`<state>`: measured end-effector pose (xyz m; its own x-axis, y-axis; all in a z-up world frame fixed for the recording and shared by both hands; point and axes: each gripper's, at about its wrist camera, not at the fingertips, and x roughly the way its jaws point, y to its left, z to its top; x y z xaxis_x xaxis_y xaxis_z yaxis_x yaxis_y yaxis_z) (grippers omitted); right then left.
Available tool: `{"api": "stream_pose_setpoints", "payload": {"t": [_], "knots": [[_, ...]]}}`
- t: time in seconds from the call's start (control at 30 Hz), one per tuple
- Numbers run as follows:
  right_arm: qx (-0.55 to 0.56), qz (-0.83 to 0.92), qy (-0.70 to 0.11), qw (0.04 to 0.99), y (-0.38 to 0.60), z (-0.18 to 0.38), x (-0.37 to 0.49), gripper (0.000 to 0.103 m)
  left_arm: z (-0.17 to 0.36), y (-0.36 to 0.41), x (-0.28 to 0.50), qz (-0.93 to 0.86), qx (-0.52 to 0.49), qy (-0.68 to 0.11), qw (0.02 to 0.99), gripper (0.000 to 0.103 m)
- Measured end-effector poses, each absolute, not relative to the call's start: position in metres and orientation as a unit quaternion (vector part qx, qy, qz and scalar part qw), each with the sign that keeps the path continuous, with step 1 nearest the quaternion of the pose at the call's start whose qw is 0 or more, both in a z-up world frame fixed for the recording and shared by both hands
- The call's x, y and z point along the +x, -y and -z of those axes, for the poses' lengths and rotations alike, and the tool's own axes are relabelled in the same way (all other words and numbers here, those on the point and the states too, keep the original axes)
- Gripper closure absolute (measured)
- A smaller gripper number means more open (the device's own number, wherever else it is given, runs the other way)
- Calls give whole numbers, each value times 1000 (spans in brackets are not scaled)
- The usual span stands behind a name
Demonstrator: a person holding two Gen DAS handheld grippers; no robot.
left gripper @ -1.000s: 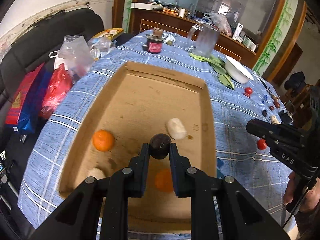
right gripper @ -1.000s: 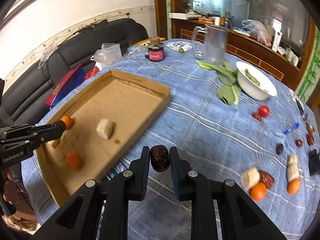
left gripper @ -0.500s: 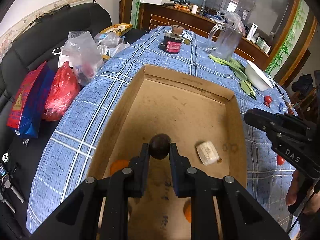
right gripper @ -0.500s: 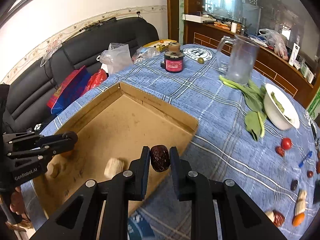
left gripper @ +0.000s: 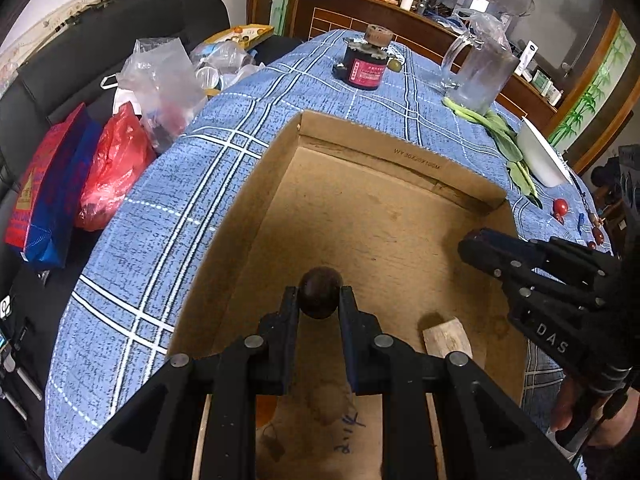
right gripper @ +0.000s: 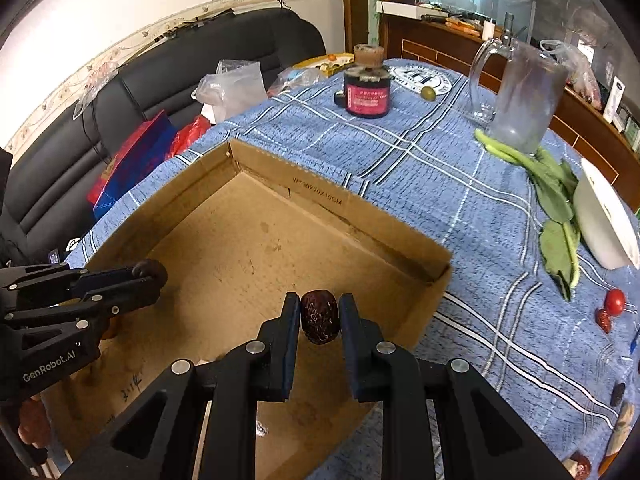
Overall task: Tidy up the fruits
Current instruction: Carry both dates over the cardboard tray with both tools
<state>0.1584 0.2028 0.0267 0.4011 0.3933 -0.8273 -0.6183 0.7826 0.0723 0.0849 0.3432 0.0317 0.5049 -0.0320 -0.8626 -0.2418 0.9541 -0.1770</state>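
My left gripper (left gripper: pixel 319 305) is shut on a dark round fruit (left gripper: pixel 320 286) and hangs over the floor of the shallow cardboard tray (left gripper: pixel 400 160). A pale cut fruit piece (left gripper: pixel 446 340) lies on the tray floor just right of it. My right gripper (right gripper: pixel 319 322) is shut on a wrinkled dark-red date (right gripper: pixel 320 314), above the tray (right gripper: pixel 340 208) near its right wall. Each gripper shows in the other's view: the right gripper (left gripper: pixel 474 246) at the tray's right side, the left gripper (right gripper: pixel 150 274) at the tray's left with its fruit at the tip.
On the blue plaid cloth beyond the tray stand a dark jar (right gripper: pixel 368 96) and a glass pitcher (right gripper: pixel 524 104). Greens (right gripper: pixel 556 200), a white bowl (right gripper: pixel 608 224) and a cherry tomato (right gripper: pixel 615 300) lie to the right. Plastic bags (left gripper: pixel 112 172) sit on the black sofa at left.
Both grippers moved forward and lower over the tray, each still holding its fruit. The right one went from above the cloth to above the tray. The oranges slipped out of view.
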Motion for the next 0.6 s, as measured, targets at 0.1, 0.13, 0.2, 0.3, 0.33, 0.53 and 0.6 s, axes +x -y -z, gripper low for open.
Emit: {"api": "stream_pose_setpoints", "payload": {"t": [0.1, 0.13, 0.2, 0.3, 0.33, 0.53, 0.6], "knots": [[-129, -308, -456, 825, -205, -23, 159, 81, -28, -345, 88, -63, -140, -499, 853, 84], [-130, -309, -456, 824, -206, -22, 159, 81, -26, -345, 88, -62, -141, -500, 852, 84], [-130, -310, -457, 823, -207, -21, 160, 81, -25, -346, 89, -63, -142, -500, 852, 84], [-129, -310, -460, 822, -208, -18, 162, 81, -24, -345, 90, -63, -142, -501, 852, 84], [-129, -310, -463, 820, -208, -16, 162, 81, -24, -345, 90, -63, -142, -501, 851, 84], [-128, -307, -467, 819, -207, -12, 163, 81, -24, -345, 90, -63, -143, -501, 851, 84], [-130, -306, -468, 819, -208, -12, 163, 81, -24, -345, 89, -64, -142, -502, 851, 84]]}}
